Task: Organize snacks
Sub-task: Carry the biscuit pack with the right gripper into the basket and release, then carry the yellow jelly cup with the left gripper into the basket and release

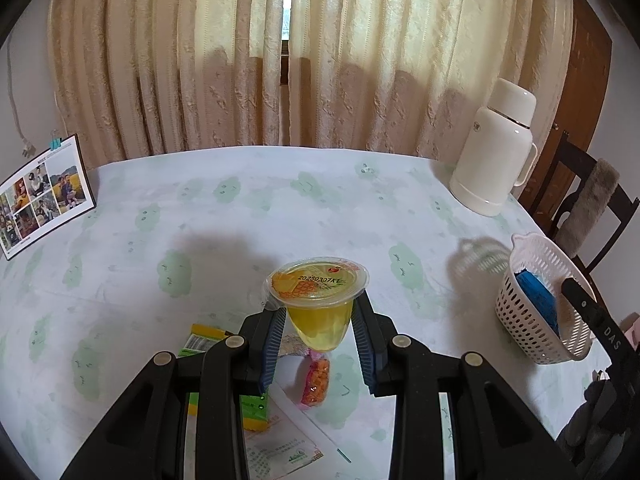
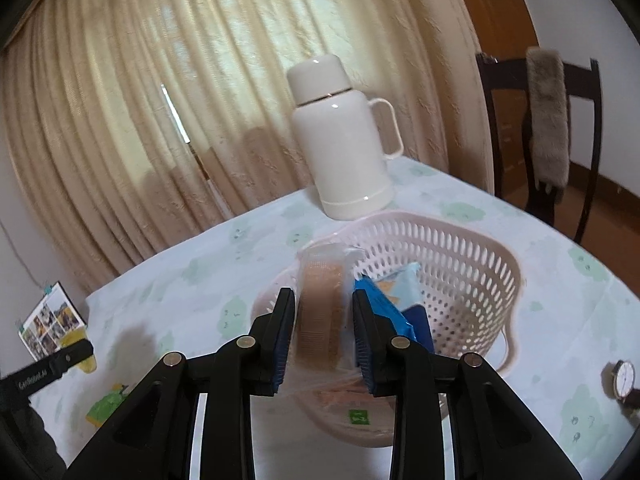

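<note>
My left gripper (image 1: 320,307) is shut on a yellow jelly cup (image 1: 316,280) with a pineapple lid and holds it upright above the table. Under it lie a green-yellow packet (image 1: 204,340) and a pink packet of orange candy (image 1: 316,380). A white slotted basket (image 1: 520,320) at the right holds a blue packet (image 1: 536,296). In the right wrist view my right gripper (image 2: 322,296) hangs over the basket (image 2: 460,248). A clear packet of brown biscuits (image 2: 322,276) stands blurred between its fingers, with a gap on the right side. The blue packet (image 2: 384,308) lies just beyond.
A white thermos jug (image 1: 496,156) stands at the table's back right, behind the basket. A photo card (image 1: 44,196) leans at the left edge. A paper leaflet (image 1: 280,440) lies near me. A wristwatch (image 2: 624,380) rests right of the basket. A dark chair (image 2: 548,120) stands beyond the table.
</note>
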The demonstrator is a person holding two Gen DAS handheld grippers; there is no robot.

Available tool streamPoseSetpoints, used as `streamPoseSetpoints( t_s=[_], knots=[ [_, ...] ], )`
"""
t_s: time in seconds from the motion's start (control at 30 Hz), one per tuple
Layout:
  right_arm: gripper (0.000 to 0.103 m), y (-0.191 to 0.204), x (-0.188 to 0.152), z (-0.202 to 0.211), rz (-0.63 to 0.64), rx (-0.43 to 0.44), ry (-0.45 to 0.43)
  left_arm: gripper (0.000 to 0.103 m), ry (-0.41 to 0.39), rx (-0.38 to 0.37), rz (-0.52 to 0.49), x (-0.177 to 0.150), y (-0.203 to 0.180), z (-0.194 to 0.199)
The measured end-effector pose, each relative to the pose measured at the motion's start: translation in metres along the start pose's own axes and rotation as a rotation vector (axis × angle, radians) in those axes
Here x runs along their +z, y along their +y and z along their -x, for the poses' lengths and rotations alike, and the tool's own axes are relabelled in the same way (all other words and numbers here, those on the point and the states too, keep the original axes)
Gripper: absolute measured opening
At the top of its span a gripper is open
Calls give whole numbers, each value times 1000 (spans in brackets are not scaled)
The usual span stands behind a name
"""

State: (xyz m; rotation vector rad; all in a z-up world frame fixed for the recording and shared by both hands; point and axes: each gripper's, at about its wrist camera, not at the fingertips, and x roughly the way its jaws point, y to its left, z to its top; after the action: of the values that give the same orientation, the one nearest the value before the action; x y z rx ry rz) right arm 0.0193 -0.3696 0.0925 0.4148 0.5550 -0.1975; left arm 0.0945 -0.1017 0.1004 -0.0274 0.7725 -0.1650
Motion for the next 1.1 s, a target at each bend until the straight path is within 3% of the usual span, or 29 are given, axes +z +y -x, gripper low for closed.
streamPoseSetpoints(
  t_s=[0.1, 0.53, 0.77, 0.97, 1.1],
  knots=[
    [59, -8, 0, 0, -42, 2, 5, 30, 3, -2, -6, -1, -2, 0],
    [59, -16, 6, 24, -26, -70, -132, 30, 17, -21, -30, -5, -11, -4],
    [59, -40, 11, 28, -59, -118, -150, 30, 47, -53, -51, -5, -26, -9],
    [59, -53, 14, 36, -32, -179, -187, 30, 33, -69, -120, 2, -57, -5],
    [59, -65, 15, 40, -71, -190, -203, 30, 17, -122, -175, 9, -88, -2]
  ],
)
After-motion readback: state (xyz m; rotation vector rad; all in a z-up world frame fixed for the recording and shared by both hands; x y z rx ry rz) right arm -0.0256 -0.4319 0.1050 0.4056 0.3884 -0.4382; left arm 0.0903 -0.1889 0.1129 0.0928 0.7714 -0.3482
